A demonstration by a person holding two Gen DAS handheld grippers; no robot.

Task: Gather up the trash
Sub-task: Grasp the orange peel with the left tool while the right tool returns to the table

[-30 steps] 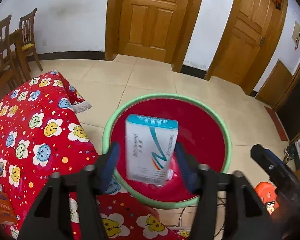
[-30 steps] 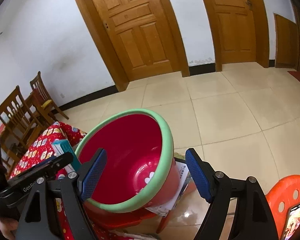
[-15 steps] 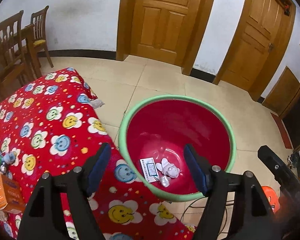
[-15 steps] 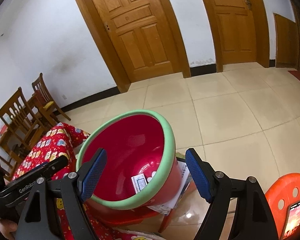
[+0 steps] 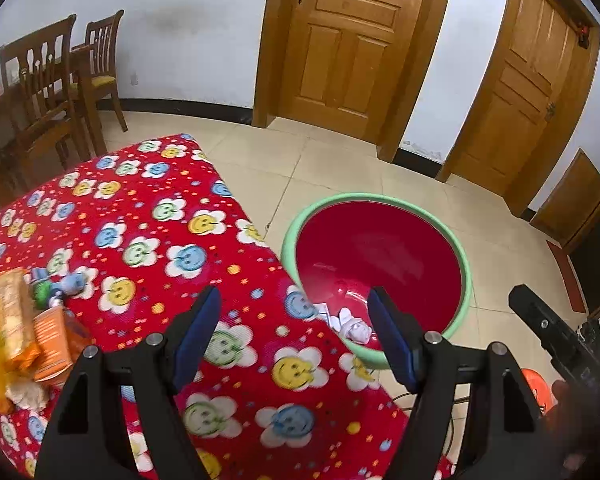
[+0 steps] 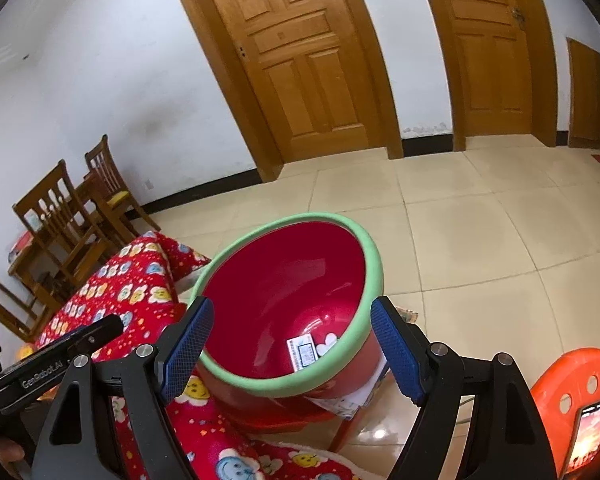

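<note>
While both grippers gape empty, left gripper (image 5: 294, 334), right gripper (image 6: 288, 346), red basin (image 6: 374, 264) holding white box (image 6: 304, 354), crumpled paper (image 5: 354, 328).

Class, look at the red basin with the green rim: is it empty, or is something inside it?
Not empty: the red basin holds a small white box and crumpled paper.

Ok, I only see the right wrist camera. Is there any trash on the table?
Observer: Yes. An orange box lies at the table's left end in the left wrist view.
Child: Anything beside it?
Observer: A yellow bag, right against the box.
Child: Are the left tongs holding something?
Observer: No. The left tongs are open with nothing between them.
</note>
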